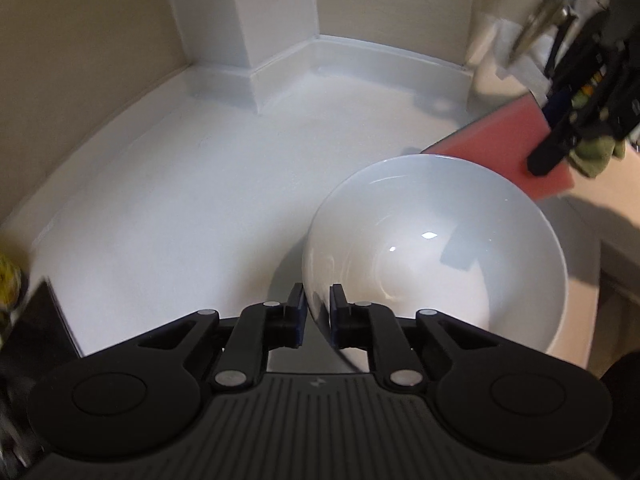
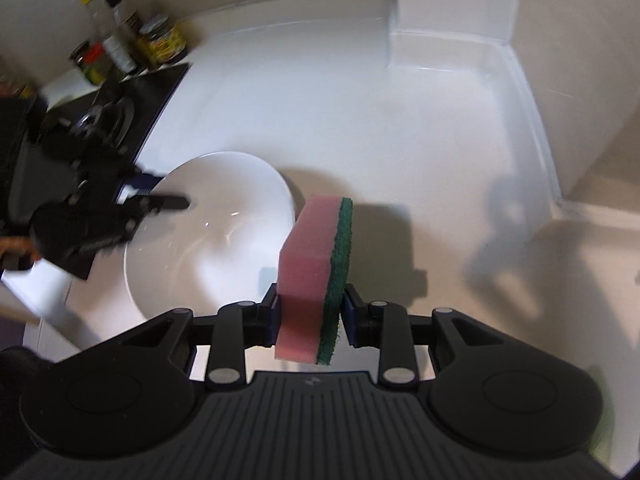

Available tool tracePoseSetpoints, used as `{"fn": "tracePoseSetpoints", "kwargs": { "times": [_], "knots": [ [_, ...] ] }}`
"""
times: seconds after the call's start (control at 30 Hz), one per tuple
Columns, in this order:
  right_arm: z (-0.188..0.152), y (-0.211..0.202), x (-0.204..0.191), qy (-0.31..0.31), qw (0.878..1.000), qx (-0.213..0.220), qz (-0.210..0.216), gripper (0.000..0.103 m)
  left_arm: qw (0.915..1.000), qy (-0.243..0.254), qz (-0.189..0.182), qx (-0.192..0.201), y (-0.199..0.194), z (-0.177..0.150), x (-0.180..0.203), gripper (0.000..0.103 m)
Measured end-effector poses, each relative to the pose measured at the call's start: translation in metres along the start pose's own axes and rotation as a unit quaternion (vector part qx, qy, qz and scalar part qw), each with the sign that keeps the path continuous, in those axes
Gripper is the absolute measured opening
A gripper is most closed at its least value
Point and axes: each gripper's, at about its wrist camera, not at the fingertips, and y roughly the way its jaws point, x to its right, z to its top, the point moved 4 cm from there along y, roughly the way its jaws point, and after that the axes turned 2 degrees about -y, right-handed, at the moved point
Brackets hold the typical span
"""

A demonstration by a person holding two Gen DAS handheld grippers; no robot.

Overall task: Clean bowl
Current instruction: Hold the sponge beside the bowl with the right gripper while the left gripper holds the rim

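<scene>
A white bowl (image 1: 436, 248) is held tilted above the white counter; my left gripper (image 1: 318, 312) is shut on its near rim. It also shows in the right wrist view (image 2: 224, 232), with the left gripper (image 2: 160, 196) clamped on its left rim. My right gripper (image 2: 310, 316) is shut on a pink sponge with a green scrub side (image 2: 316, 264), held on edge just right of the bowl. In the left wrist view the sponge (image 1: 508, 148) sits just beyond the bowl's far rim, gripped by the right gripper (image 1: 560, 148).
The white counter (image 1: 200, 200) meets beige walls and a white corner post (image 1: 276, 20). A black cooktop (image 2: 132, 96) lies at left, with several bottles and jars (image 2: 120, 40) behind it. A metal faucet (image 1: 548, 12) shows blurred at upper right.
</scene>
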Motion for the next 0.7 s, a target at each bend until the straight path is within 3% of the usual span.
{"fn": "tracePoseSetpoints", "kwargs": {
  "times": [0.17, 0.3, 0.47, 0.53, 0.6, 0.67, 0.7],
  "knots": [
    [0.028, 0.010, 0.003, -0.029, 1.000, -0.002, -0.007, 0.026, 0.9976, 0.066, -0.013, 0.019, 0.019, 0.019, 0.004, 0.016],
    [0.042, 0.015, 0.007, -0.040, 0.999, 0.005, -0.017, 0.027, 0.9953, 0.090, -0.025, 0.024, 0.032, 0.032, 0.009, 0.018],
    [0.039, 0.012, 0.013, -0.038, 0.999, 0.012, -0.001, 0.026, 0.9987, -0.040, 0.006, 0.030, 0.018, 0.024, -0.001, 0.018],
    [0.033, 0.010, 0.015, -0.030, 0.999, 0.021, 0.003, 0.026, 0.9922, -0.119, 0.003, 0.037, 0.006, 0.010, -0.005, 0.018],
    [0.029, 0.008, 0.014, -0.028, 0.999, 0.027, 0.004, 0.026, 0.9859, -0.162, 0.010, 0.039, 0.002, 0.001, -0.006, 0.018],
    [0.023, 0.006, 0.015, -0.028, 0.999, 0.035, 0.006, 0.026, 0.9839, -0.176, 0.014, 0.029, 0.005, -0.004, -0.006, 0.015],
    [0.020, 0.006, 0.015, -0.027, 0.999, 0.037, 0.008, 0.026, 0.9849, -0.172, 0.010, 0.016, 0.009, -0.004, -0.006, 0.008]
  ]
}}
